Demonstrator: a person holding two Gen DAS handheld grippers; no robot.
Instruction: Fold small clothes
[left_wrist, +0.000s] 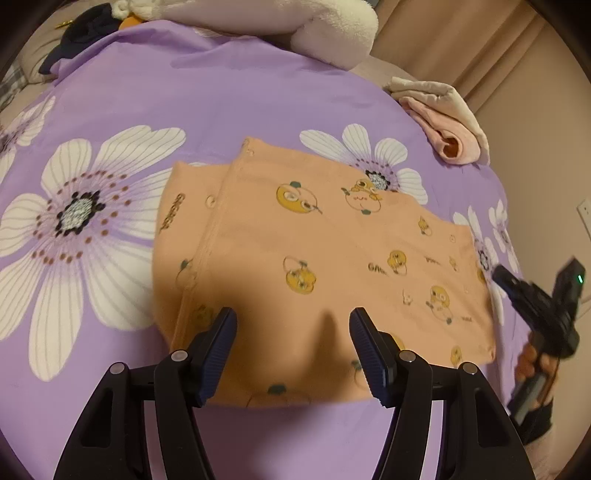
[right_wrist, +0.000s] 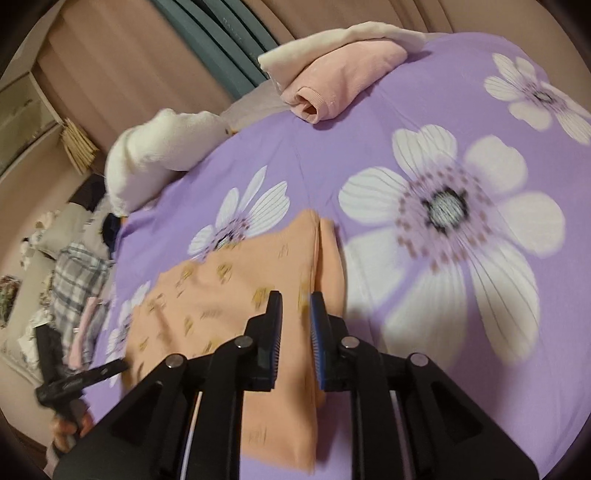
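An orange printed garment lies flat, partly folded, on the purple flowered bed cover, near its middle. The left hand-held gripper hovers over the garment's near edge, jaws wide apart and empty. The right hand-held gripper hangs above the garment's folded edge, jaws narrowly parted, gripping nothing. Folded pink clothes sit at the bed's far edge.
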